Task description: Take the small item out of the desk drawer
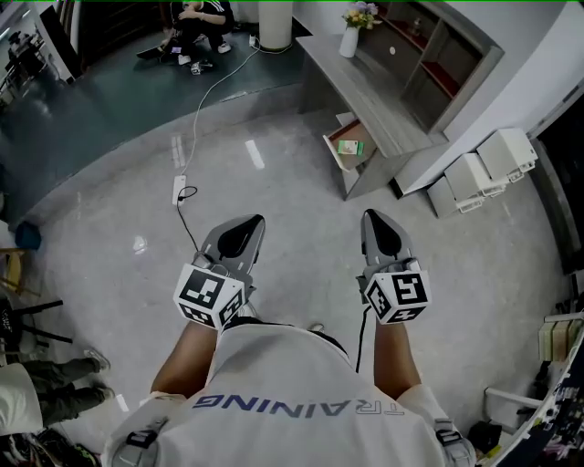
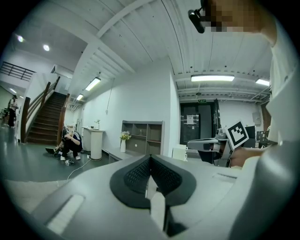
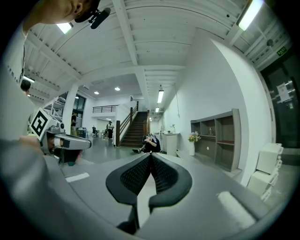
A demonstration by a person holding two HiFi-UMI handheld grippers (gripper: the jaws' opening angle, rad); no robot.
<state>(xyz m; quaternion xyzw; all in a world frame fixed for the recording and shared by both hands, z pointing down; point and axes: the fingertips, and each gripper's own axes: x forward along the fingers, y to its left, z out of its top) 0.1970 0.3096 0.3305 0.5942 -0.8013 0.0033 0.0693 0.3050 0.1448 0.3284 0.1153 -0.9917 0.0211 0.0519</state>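
A grey desk (image 1: pixel 339 66) stands ahead at the upper right, across the floor from me. Its drawer (image 1: pixel 339 162) is pulled open, and a small green item (image 1: pixel 349 147) lies inside. I hold both grippers at waist height, well short of the desk and pointing toward it. My left gripper (image 1: pixel 254 222) is shut, its dark pads (image 2: pixel 140 174) pressed together with nothing between them. My right gripper (image 1: pixel 372 217) is shut and empty too, its pads (image 3: pixel 161 174) meeting along one line. From the left gripper view the desk (image 2: pixel 111 153) is far off.
A vase of flowers (image 1: pixel 351 35) stands on the desk below open shelving (image 1: pixel 436 57). White boxes (image 1: pixel 484 164) sit right of the desk. A power strip (image 1: pixel 179 190) with its cable lies on the floor ahead left. A person (image 1: pixel 196 25) sits far back.
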